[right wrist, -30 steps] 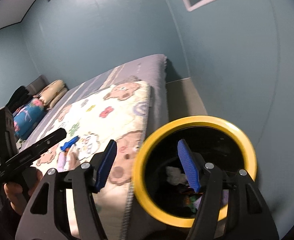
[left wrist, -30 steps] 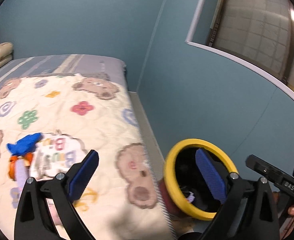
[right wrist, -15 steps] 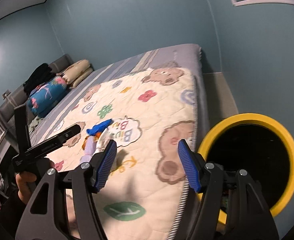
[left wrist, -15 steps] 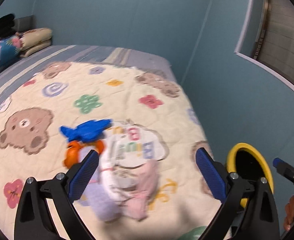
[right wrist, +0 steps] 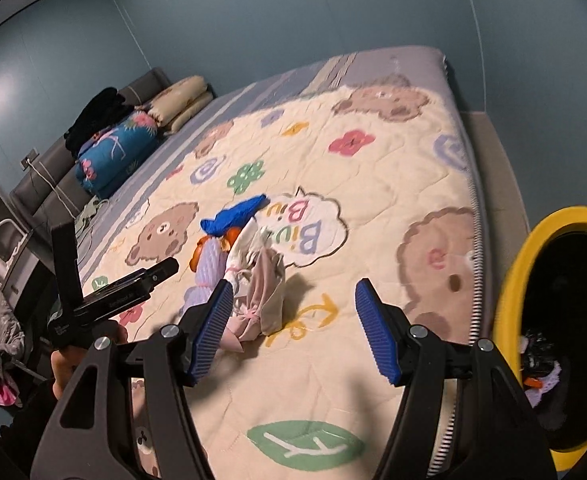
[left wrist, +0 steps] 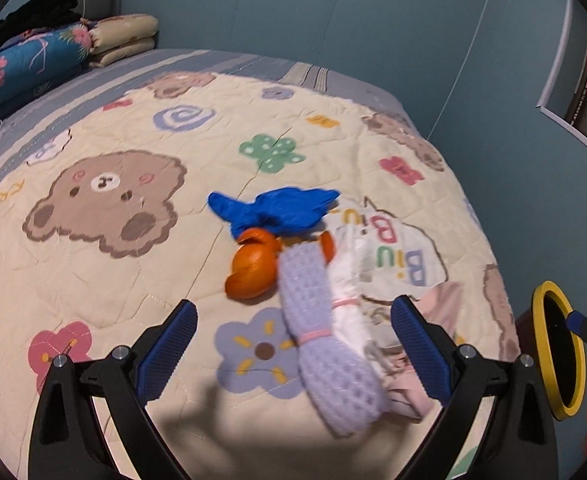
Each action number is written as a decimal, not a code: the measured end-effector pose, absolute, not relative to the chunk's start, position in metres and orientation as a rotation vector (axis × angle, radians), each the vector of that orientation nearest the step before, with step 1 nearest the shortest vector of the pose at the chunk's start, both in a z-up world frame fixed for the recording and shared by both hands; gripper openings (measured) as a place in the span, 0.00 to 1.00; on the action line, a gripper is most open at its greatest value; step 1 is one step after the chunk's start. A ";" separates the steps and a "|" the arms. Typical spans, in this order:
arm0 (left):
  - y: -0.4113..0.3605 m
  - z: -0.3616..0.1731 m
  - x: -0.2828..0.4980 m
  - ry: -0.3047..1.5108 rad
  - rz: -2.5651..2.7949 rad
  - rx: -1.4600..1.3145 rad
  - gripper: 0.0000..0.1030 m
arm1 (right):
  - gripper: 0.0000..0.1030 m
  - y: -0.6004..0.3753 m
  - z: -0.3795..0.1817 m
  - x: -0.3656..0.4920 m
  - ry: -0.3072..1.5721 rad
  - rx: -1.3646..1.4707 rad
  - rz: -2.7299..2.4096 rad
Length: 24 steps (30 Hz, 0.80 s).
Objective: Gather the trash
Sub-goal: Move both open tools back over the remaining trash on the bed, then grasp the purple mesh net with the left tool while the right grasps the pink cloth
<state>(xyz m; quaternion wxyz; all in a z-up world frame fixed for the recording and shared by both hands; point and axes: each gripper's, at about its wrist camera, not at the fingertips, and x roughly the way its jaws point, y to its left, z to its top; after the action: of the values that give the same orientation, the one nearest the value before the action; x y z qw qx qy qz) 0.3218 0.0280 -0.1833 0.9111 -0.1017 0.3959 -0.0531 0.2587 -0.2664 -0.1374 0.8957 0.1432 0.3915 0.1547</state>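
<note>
With both the left gripper (left wrist: 293, 344) and right gripper (right wrist: 291, 330) held unclenched and empty, the soft, light lilac knitted cloth roll (left wrist: 325, 344) at lower centre is best taken mid-length, near its pink band.

Left gripper (left wrist: 293, 350): I see black triangular cut-out arms, ribbed blue pads (left wrist: 419, 354), silver screws.
Right gripper (right wrist: 292, 332): my view shows the same black frame, blue ribbed pads, silver screws.

Dim indoor light, soft shadows on the quilt (left wrist: 93, 288), slight motion blur, heavy fisheye bending, black vignetted corners.
</note>
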 end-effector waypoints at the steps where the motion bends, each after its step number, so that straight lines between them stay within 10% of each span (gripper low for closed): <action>1: 0.030 -0.187 0.324 0.822 -0.108 -0.212 0.91 | 0.59 -0.263 -0.142 0.263 0.824 0.297 0.325; 24: 0.023 -0.230 0.364 0.914 -0.131 -0.227 0.82 | 0.57 -0.196 -0.223 0.331 1.039 0.287 0.424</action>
<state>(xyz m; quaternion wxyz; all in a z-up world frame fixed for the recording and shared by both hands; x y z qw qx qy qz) 0.3638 0.0229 -0.2299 0.8890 -0.1095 0.4400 -0.0633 0.3309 -0.1957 -0.2229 0.8369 0.1355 0.4911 0.2002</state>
